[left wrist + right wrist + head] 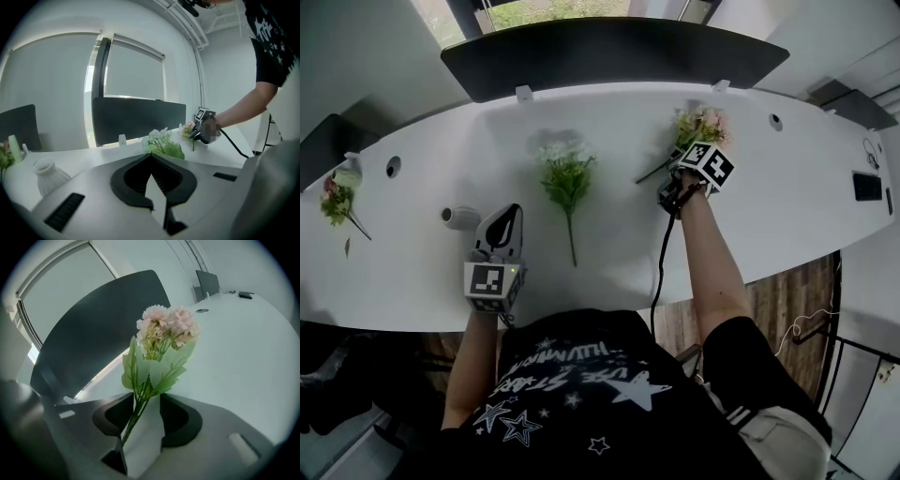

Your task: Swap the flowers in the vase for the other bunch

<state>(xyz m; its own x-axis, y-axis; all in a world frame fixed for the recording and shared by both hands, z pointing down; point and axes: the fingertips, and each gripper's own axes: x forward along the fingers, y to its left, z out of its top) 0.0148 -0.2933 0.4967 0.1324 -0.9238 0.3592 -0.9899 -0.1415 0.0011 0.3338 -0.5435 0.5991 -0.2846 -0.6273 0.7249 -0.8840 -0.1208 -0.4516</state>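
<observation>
Two risks stand out: the right gripper [677, 169], at 1 o'clock on the white table [787, 216], has its jaws wide apart round the thin stem of the pink bunch [701, 125], so closing off-centre could miss it; the left gripper [508, 217], jaws closed and empty, sits just beside the empty white vase [459, 217] at its 9 o'clock and could topple it.

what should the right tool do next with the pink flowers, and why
Probably back the right tool off the pink flower bunch: its jaws stand open round the stem, not pressing it, and the small white vase is empty. The white flower bunch with green leaves lies waiting mid-table.
</observation>
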